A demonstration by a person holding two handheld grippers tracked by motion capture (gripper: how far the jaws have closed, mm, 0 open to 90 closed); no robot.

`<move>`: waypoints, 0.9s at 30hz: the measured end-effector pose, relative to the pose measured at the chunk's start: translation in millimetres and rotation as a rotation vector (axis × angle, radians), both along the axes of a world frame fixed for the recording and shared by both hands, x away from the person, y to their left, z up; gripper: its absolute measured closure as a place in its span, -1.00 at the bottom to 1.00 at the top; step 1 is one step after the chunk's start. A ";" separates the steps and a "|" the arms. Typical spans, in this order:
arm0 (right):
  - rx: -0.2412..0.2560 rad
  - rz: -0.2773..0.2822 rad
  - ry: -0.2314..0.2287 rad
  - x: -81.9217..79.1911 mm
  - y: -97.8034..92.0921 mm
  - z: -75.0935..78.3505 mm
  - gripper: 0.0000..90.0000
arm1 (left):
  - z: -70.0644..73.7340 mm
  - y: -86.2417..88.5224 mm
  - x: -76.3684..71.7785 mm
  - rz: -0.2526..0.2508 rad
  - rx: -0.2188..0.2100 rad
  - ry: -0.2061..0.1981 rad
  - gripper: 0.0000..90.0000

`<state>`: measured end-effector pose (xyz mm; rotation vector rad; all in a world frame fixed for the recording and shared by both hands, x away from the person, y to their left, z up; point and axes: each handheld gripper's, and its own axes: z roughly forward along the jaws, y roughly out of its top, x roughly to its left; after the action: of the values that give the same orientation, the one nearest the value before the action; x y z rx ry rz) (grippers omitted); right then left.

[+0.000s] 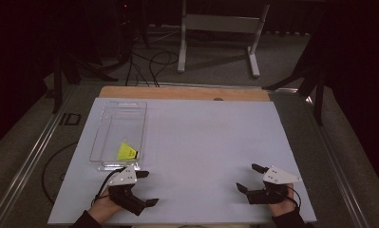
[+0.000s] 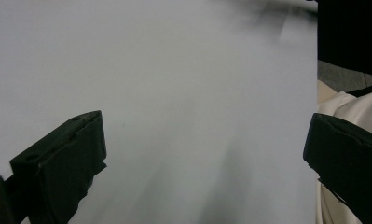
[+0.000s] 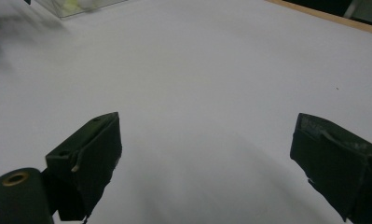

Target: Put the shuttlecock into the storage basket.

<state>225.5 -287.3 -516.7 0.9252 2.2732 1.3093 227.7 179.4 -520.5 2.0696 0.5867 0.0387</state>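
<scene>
A small yellow packet (image 1: 127,152) lies at the near end of a clear plastic bin (image 1: 112,114) on the left half of a white surface (image 1: 206,142), with nothing else visible inside the bin. Just in front of the bin's near rim, the left gripper (image 1: 147,188) hovers low over the surface, its 2 jaws spread wide and holding nothing; in the left gripper view (image 2: 202,154) they frame bare white board. Well apart, at the near right corner, the right gripper (image 1: 250,177) sits the same way, jaws wide and empty, and the right gripper view (image 3: 204,156) catches the bin's corner (image 3: 76,5) far off at the top left. Both of the person's hands rest at the near edge. The work appears to stand at a resting point, with no grasp under way; reaching the packet would likely call for the left gripper to lift over the bin's near wall and descend inside.
</scene>
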 end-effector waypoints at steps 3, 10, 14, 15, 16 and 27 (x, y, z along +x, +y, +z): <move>0.000 0.001 -0.001 0.1 -0.1 -0.1 -0.80 | -1.0 4.1 -1.2 0.011 0.003 0.006 -1.00; -0.002 0.002 -0.005 -0.1 -0.5 0.4 -0.80 | -3.6 15.1 -4.2 0.059 0.024 0.004 -1.00; -0.001 0.003 -0.008 -0.5 -0.9 1.0 -0.80 | -4.0 18.4 -5.9 0.102 0.044 0.006 -1.00; -0.002 0.002 -0.008 -0.5 -1.1 1.1 -0.80 | -3.9 20.2 -5.9 0.115 0.038 0.008 -1.00; -0.001 0.002 -0.008 -0.6 -1.3 1.2 -0.80 | -3.6 21.9 -6.2 0.122 0.033 0.008 -1.00; -0.008 -0.001 -0.005 -0.2 -1.3 0.5 -0.80 | -3.0 26.3 -9.2 0.186 0.047 -0.023 -1.00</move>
<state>225.2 -288.7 -516.3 0.9191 2.2721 1.2993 218.6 205.7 -523.5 2.0509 0.7690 0.1862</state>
